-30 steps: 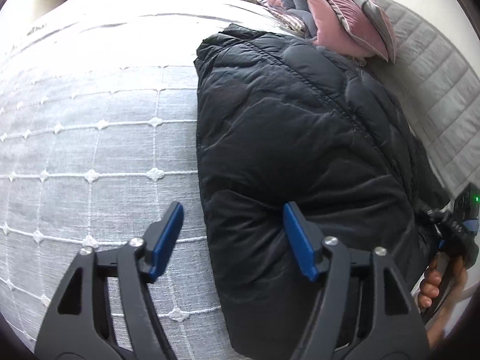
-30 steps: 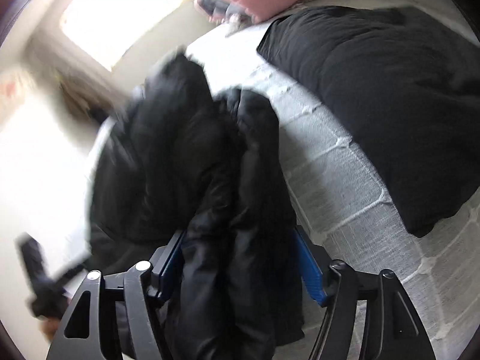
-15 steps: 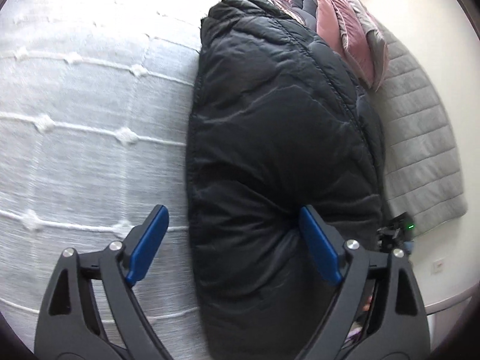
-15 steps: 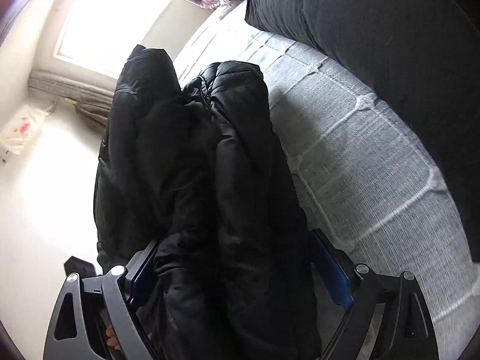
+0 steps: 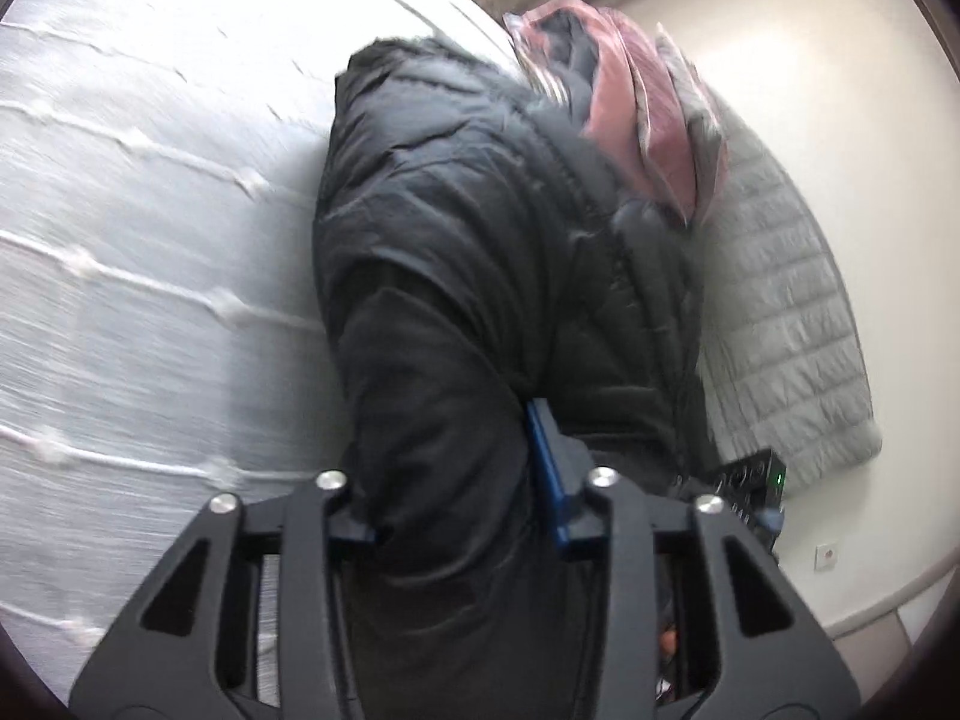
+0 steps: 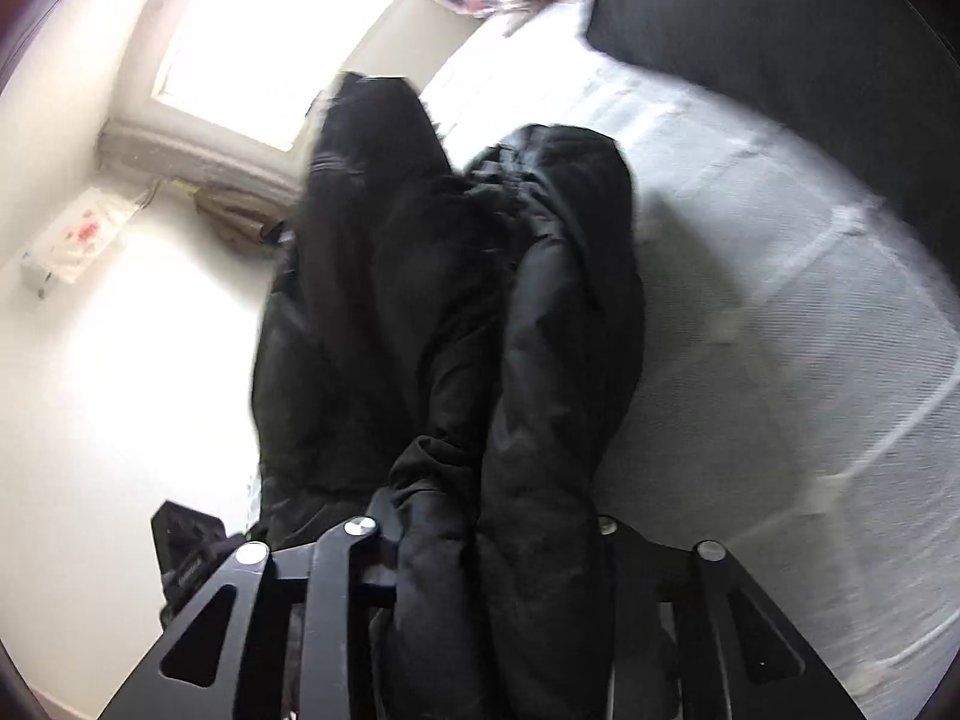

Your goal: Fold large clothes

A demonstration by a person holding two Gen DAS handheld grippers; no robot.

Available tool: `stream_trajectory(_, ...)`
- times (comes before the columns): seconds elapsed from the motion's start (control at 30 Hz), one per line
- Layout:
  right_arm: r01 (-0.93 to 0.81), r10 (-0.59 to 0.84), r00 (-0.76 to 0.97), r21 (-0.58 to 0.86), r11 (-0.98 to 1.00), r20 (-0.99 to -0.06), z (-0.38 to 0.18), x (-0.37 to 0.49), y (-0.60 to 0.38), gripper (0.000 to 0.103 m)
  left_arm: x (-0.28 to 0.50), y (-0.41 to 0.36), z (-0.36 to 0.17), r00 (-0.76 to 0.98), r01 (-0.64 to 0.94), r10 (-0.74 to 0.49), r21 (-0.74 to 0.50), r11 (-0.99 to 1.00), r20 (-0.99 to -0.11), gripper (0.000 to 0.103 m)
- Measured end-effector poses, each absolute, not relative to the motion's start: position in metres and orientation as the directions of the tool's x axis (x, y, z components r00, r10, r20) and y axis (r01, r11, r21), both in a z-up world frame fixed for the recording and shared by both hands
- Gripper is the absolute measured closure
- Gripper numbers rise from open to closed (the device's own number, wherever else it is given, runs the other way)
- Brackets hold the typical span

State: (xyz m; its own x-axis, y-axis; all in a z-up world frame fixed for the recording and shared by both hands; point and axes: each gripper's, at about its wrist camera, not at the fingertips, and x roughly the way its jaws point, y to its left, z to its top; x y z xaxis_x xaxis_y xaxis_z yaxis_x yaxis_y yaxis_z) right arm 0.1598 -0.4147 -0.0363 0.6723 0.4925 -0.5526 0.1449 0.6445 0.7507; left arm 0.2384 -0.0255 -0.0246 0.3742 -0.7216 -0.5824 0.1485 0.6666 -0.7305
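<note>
Left gripper [image 5: 459, 483]: its jaws have just been closing; wide apart a moment ago, they now pinch a bunched fold of the black puffer jacket [image 5: 480, 240], the left pad buried in fabric.
Right gripper [image 6: 480, 531]: its jaws have just been closing too; both pads, blue and visible earlier, are now sunk into the jacket's gathered edge.
Jacket: flat on the bed [image 5: 120, 240] before, its near end now bulges up between the jaws.
Views: both are now motion-blurred.
</note>
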Motion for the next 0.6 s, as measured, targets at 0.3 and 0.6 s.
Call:
stream_trajectory(0.3,-0.133,0.626,0.618,0.721,0.68,-0.476,0.011,0.228,-0.291,0.077,0.21,0.113,0.021,0.576,0.125,-0.664,-0.751,0.648,-0.477,0.066)
stream_trajectory(0.6,-0.081,0.622,0.455,0.666,0.741,-0.637,-0.038,0.27,-0.239,0.076,0.229,0.168,-0.068,0.405,-0.174,-0.665,-0.767,0.618,-0.628,0.047)
